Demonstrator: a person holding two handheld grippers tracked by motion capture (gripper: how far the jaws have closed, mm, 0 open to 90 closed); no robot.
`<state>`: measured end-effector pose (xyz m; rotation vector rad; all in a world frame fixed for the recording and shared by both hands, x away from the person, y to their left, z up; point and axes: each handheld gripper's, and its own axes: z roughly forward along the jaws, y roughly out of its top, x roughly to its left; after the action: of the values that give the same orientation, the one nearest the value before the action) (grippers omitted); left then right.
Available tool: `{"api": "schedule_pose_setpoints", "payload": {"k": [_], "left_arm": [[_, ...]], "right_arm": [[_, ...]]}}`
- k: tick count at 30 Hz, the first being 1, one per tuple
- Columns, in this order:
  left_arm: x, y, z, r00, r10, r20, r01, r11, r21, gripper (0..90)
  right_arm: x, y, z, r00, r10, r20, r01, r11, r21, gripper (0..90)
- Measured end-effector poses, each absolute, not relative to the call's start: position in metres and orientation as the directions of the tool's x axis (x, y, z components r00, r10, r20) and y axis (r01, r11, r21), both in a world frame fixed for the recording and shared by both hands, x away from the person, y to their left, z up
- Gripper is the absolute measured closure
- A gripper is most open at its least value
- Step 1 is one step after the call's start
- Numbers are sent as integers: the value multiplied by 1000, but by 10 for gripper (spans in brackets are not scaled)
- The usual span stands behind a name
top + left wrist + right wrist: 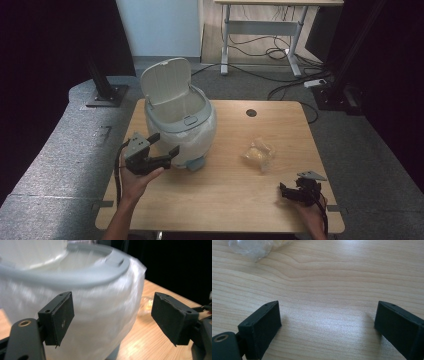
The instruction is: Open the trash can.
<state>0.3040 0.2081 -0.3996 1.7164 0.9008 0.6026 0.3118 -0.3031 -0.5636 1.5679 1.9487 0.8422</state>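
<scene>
A pale grey bin (181, 125) stands on the left half of the wooden table (235, 195), its lid (165, 80) tipped up and a thin plastic liner wrapped over its body. My left gripper (166, 142) hovers at the bin's front left side, open, with nothing between its pads. In the left gripper view the lined bin wall (105, 290) is close behind the open left gripper (112, 312). A crumpled clear packet with something yellow inside (259, 152) lies right of centre. My right gripper (282, 192) rests open near the front right edge. In the right gripper view that gripper (328, 320) is over bare wood, with the packet (254, 246) beyond it.
A round cable hole (251, 113) sits in the table's far side. Beyond the table stand a desk frame (260, 30) with cables on the floor and a black stand foot (104, 95) at the left. Bare wood lies between bin and packet.
</scene>
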Motion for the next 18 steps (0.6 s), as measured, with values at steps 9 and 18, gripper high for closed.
{"api": "schedule_pose_setpoints", "payload": {"k": [9,18], "left_arm": [[303,225,-442,567,821,-65,360,-176,916,167],[310,231,-475,543,833,-107,443,-176,879,169]], "right_arm": [[311,-303,-564,-212,977,0,669,145,729,63],[311,-303,-564,-207,978,0,670,141,729,65]]}}
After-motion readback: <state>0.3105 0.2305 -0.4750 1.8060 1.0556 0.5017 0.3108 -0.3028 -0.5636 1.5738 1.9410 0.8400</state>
